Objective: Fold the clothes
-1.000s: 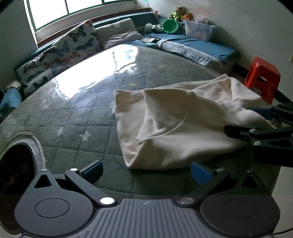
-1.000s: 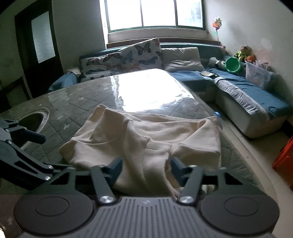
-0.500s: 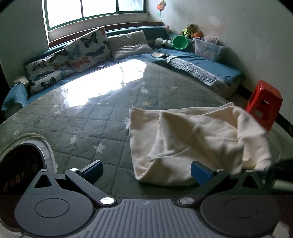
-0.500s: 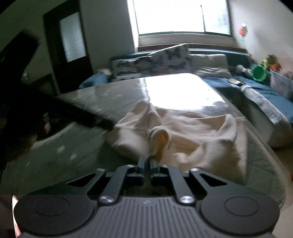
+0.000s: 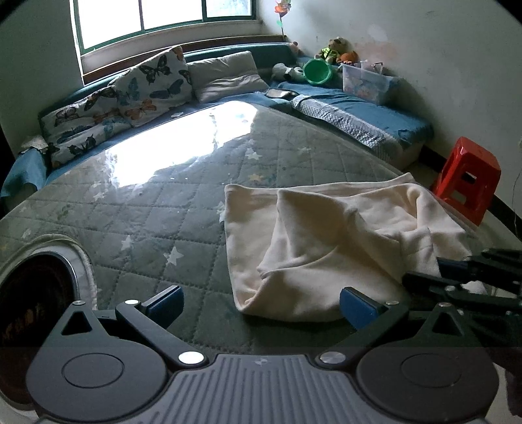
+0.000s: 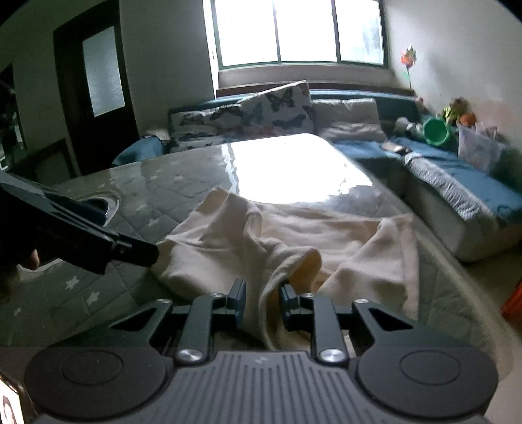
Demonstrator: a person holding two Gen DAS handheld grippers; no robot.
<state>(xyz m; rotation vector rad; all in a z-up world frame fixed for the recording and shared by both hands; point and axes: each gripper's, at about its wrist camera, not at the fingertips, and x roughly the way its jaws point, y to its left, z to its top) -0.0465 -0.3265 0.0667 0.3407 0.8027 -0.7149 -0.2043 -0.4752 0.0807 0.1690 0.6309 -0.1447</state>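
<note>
Cream garment [image 5: 326, 248] lying crosswise, rumpled, on quilted table [image 5: 156, 208]

A quilted grey-green cover [image 5: 182, 208] with pale stars lies under a glossy sheet that mirrors the window [image 5: 163, 19]. Behind it runs a blue corner sofa [image 5: 375, 114] with butterfly-print cushions [image 5: 153, 88] and a plain pillow [image 5: 225, 76]. On the sofa's far end — a green bowl [image 5: 317, 71], soft toys [image 5: 337, 49] and a clear storage box [image 5: 365, 83]. A red plastic stool [image 5: 466, 182] stands on the floor by the wall; a dark door [image 6: 94, 94] shows at left.
</note>
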